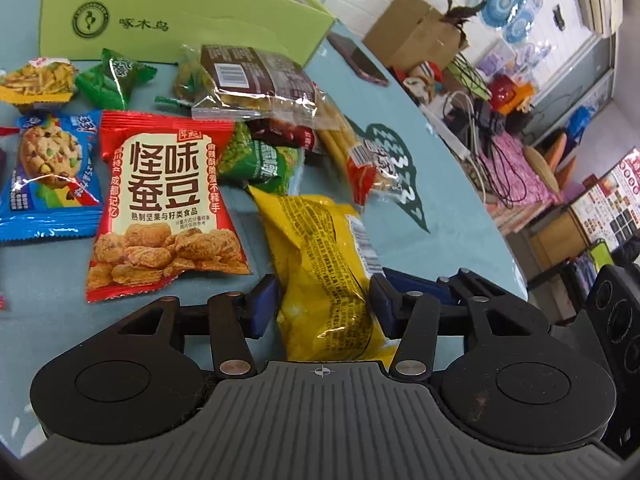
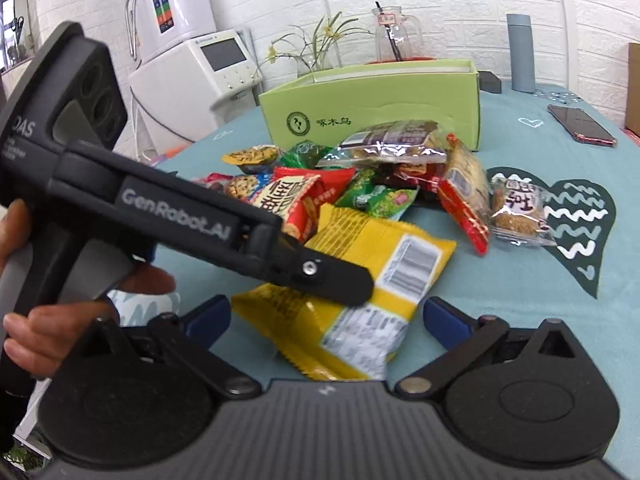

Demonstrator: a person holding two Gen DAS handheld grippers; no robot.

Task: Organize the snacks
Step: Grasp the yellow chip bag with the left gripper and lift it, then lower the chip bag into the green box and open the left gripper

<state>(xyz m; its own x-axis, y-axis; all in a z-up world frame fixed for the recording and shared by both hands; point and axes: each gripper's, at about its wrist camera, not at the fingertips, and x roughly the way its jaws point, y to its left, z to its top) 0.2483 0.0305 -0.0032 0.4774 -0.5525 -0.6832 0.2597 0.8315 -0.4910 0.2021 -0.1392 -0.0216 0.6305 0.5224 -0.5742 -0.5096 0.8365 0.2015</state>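
A yellow snack bag (image 1: 320, 264) lies on the blue tablecloth between my left gripper's (image 1: 322, 308) fingers, which are partly closed around it with a small gap on the left side. In the right wrist view the same yellow bag (image 2: 360, 276) lies in front of my open right gripper (image 2: 326, 320), and the left gripper's body (image 2: 180, 216) crosses above the bag. A pile of snack packets lies beyond: a red broad-bean packet (image 1: 164, 208), a blue cookie packet (image 1: 48, 172), green packets (image 1: 260, 160). A light green box (image 1: 172, 16) stands behind, also in the right wrist view (image 2: 372, 104).
A phone (image 2: 580, 124) lies on the table at the right. A grey bottle (image 2: 520, 52), glass jug (image 2: 394, 36) and plant stand behind the box. The round table's edge (image 1: 480, 208) drops off to cluttered floor and cardboard boxes on the right.
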